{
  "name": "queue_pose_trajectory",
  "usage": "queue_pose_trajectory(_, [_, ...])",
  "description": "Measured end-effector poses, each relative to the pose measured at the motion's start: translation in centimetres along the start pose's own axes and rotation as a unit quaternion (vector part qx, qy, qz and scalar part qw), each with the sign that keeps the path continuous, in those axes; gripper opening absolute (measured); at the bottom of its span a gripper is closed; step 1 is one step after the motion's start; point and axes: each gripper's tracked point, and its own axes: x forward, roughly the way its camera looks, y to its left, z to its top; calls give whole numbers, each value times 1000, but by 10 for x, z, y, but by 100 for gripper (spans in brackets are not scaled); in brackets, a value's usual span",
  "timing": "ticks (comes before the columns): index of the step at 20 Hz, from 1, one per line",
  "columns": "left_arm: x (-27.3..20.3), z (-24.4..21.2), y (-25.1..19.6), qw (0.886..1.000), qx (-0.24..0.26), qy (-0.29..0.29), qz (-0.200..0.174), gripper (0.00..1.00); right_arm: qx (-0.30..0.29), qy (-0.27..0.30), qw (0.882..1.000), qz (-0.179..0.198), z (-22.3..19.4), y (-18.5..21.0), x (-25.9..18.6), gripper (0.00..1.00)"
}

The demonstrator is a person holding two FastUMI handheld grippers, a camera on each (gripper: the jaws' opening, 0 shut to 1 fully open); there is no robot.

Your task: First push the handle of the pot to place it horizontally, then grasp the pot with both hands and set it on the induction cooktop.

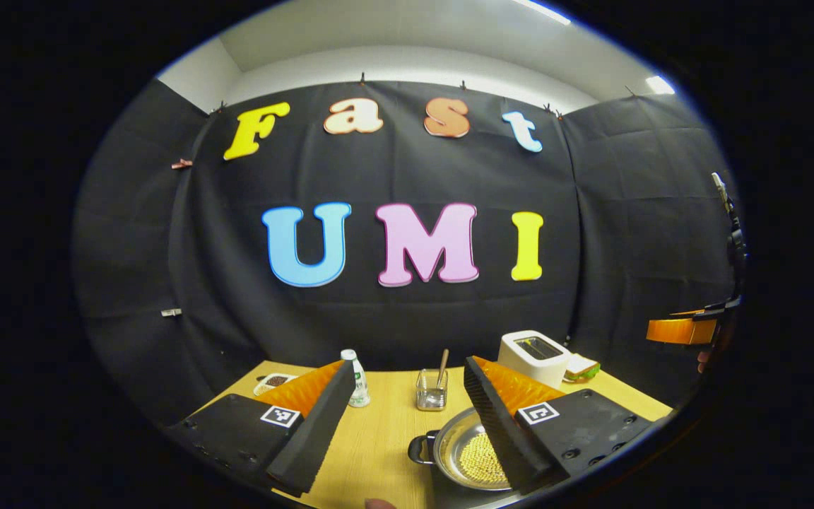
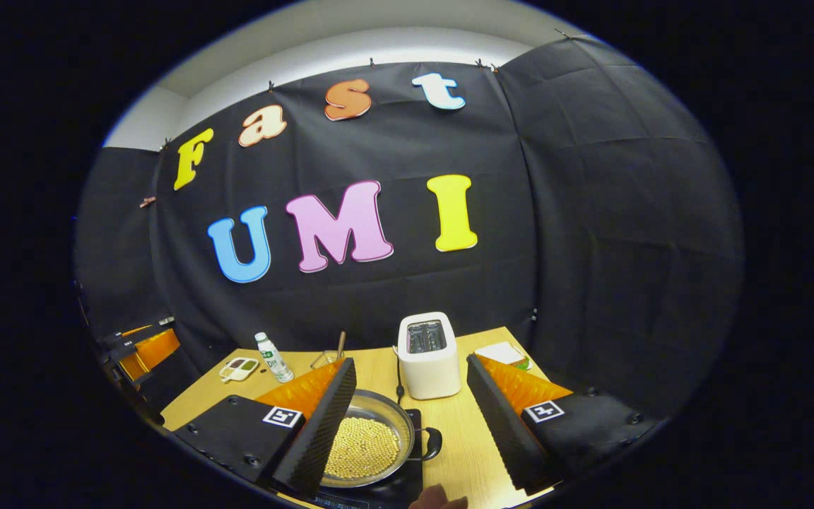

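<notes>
I see both tongs, left (image 1: pixel 400 424) and right (image 2: pixel 410 424), spread wide and holding nothing. The pot (image 2: pixel 368 442) of yellow beans sits on the black induction cooktop (image 2: pixel 407 484) on the bench (image 2: pixel 463 438), near the toaster (image 2: pixel 428 353).

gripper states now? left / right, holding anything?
Left gripper: open, holding nothing, pot beside its right finger.
Right gripper: open, holding nothing.

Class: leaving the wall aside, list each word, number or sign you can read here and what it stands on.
No text here can be quoted.
bottle label: too small to read.
induction cooktop front print: blurred, unreadable.
square tags: black-and-white patterns, no words.
</notes>
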Motion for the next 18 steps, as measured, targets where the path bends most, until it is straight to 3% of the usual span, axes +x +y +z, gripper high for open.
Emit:
queue_pose_trajectory(4, [-35,39,2,998,-1,-62,10,96,6,-86,996,12,44,6,-35,98])
queue_pose_trajectory(9, [-68,50,8,996,4,-81,25,96,-34,-177,984,11,82,11,-71,98])
queue_pose_trajectory(18, [-88,33,16,997,11,-72,32,96,-40,-170,985,14,67,7,-86,100])
